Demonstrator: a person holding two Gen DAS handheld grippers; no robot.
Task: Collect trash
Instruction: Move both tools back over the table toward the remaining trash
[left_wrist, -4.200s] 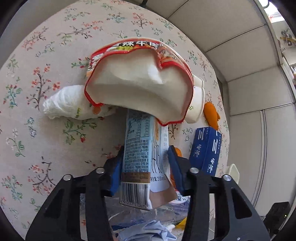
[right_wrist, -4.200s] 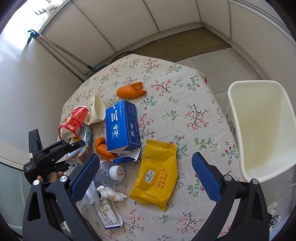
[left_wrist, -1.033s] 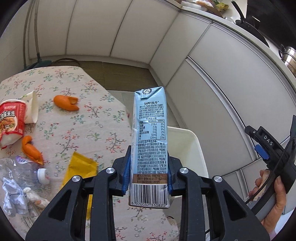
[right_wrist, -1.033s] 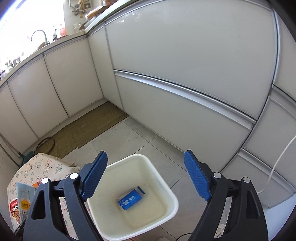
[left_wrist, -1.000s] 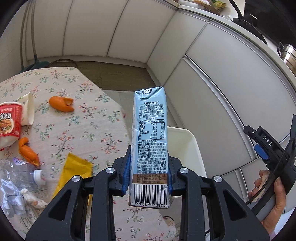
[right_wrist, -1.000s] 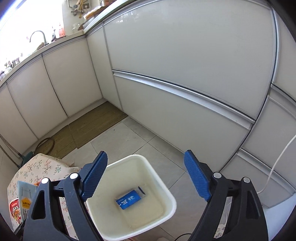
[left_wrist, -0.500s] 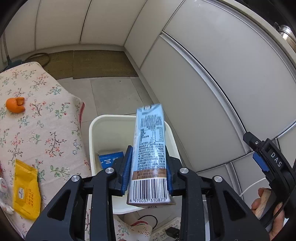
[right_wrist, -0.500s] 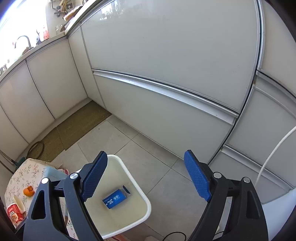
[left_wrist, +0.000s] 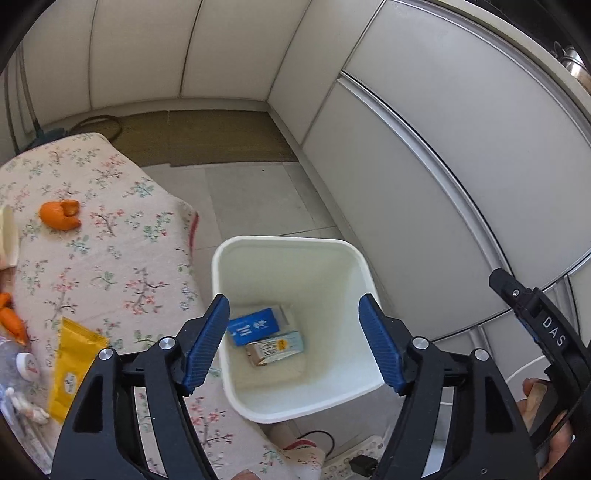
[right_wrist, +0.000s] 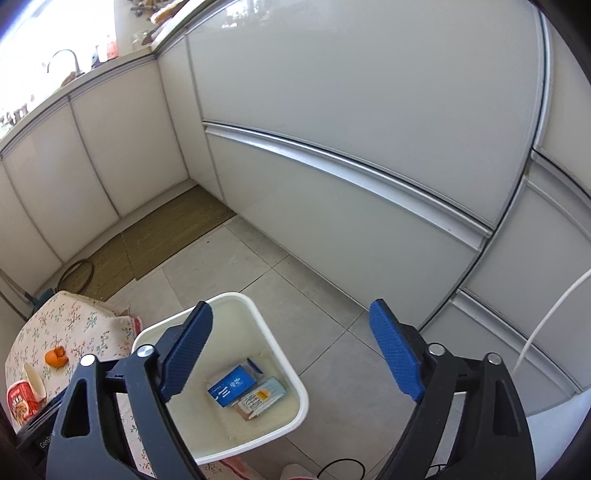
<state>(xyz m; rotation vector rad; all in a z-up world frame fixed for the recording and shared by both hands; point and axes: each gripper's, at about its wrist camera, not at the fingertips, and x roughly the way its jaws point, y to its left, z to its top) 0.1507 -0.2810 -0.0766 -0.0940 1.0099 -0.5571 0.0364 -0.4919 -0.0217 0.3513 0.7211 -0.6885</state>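
The white trash bin (left_wrist: 291, 244) stands on the floor beside the table. Inside it lie a blue box (left_wrist: 253, 325) and the light blue milk carton (left_wrist: 275, 348); both show in the right wrist view too, the box (right_wrist: 231, 386) and the carton (right_wrist: 262, 400). My left gripper (left_wrist: 293, 341) is open and empty, above the bin. My right gripper (right_wrist: 290, 354) is open and empty, also high over the bin (right_wrist: 273, 343).
The floral-cloth table (left_wrist: 110, 258) holds an orange peel (left_wrist: 61, 214), a yellow packet (left_wrist: 72, 367), a plastic bottle (left_wrist: 18, 365) and a red noodle cup (right_wrist: 22, 404). White cabinets (right_wrist: 351, 110) wall the far side. A power strip and cable (left_wrist: 351, 465) lie on the floor.
My left gripper carried the milk carton from the table to over the bin, then opened; the carton now lies in the bin beside the blue box.
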